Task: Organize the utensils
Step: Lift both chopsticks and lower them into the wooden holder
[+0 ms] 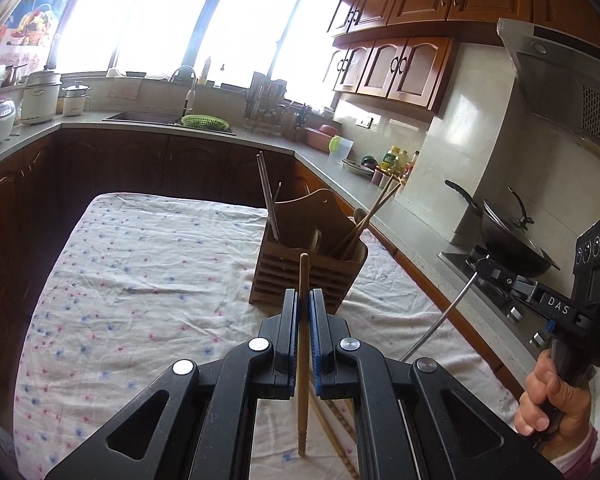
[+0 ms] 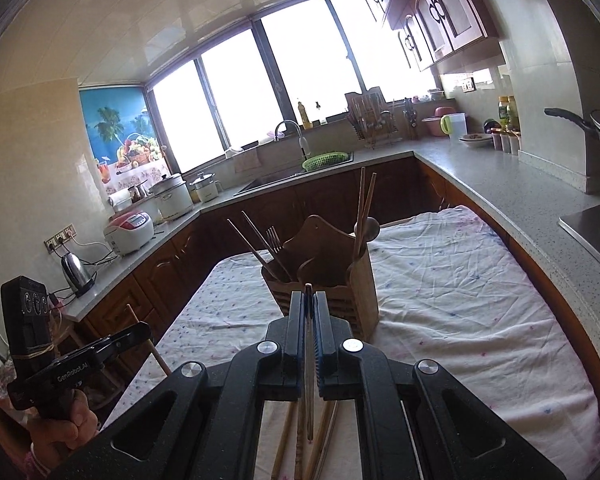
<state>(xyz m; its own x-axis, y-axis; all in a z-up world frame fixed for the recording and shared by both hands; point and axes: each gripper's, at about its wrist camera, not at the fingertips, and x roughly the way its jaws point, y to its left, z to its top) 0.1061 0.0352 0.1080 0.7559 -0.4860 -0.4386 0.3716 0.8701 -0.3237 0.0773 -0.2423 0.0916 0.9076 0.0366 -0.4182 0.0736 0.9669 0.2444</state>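
Left gripper (image 1: 304, 300) is sitting at lower centre of its own view, jaws closed tight on a wooden chopstick (image 1: 303, 344). The stick is standing near upright between the pads, tip poking above them, butt end hanging low over the cloth.

Right gripper (image 2: 309, 304) is doing the same at lower centre of its view: jaws pinched on a thin metal chopstick (image 2: 309, 360). In the left view that stick is slanting down-left from the right gripper at the right edge, a hand (image 1: 550, 396) gripping the handle at lower right.

Just past both sets of fingers, mid-frame, the wooden utensil holder (image 1: 300, 256) is standing upright on the floral tablecloth (image 1: 140, 280). It is already holding metal chopsticks and a fork in its left compartment, and wooden chopsticks (image 2: 365, 204) plus a wooden spoon in the right.

More loose chopsticks (image 2: 324, 436) are lying on the cloth under the right gripper, bottom centre.

Behind: grey countertop (image 2: 500, 184) wrapping around, sink with a green basket (image 2: 325, 160) at upper centre.
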